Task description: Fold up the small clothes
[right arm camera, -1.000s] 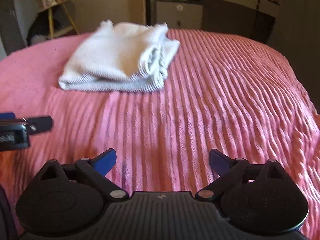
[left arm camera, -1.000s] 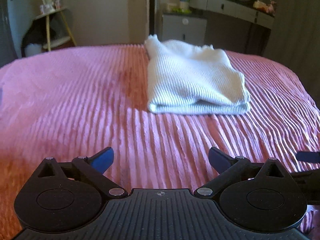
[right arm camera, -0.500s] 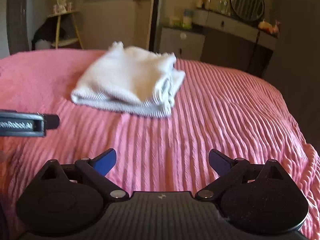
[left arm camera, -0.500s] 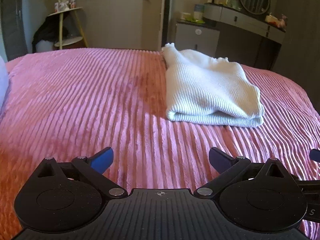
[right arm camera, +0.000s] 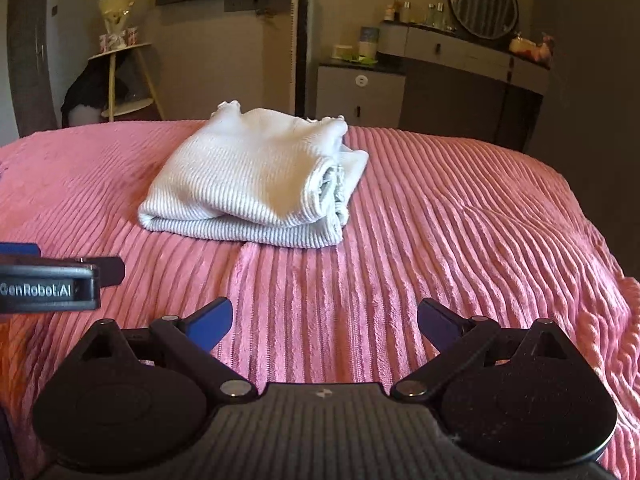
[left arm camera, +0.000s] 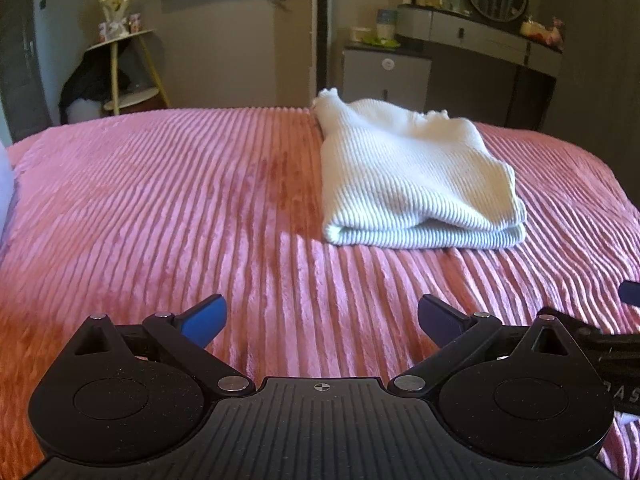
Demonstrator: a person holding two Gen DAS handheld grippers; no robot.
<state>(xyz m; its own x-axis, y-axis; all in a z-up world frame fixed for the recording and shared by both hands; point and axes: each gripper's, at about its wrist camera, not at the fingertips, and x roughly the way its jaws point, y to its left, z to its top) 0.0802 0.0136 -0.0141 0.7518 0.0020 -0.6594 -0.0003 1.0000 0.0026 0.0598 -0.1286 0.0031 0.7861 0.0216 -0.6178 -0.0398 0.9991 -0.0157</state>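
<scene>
Ribbed white knit, folded into a thick rectangular bundle, is the thing to handle: the white garment [left arm camera: 416, 184] lies toward the far side of the pink corduroy-striped bedspread [left arm camera: 160, 208], well apart from both tools. Farthest left in the left wrist view, a small round shelf stand [left arm camera: 120, 76] stands by the wall beyond the bed. The left gripper [left arm camera: 322, 320] hovers over bare bedspread, its blue-tipped fingers [left arm camera: 204, 316] spread wide with nothing between them. Moving right, the garment's near edge shows stacked layers ending in a rounded fold, while its right side, seen from the right wrist camera, shows looser rolled ends [right arm camera: 328, 188]. The right gripper [right arm camera: 324, 320] is likewise wide apart and empty, over the bedspread near the bed's right side. Behind, at the far right, a dresser with a round mirror [right arm camera: 482, 4] stands against the wall. The knit looks soft, light and limp; I judge it will sag and unfold if lifted by one layer. A steadier hold would pinch through all layers at the near fold's two corners, one gripper each. The plush cover may drag on it, so lifting should serve better than sliding.
</scene>
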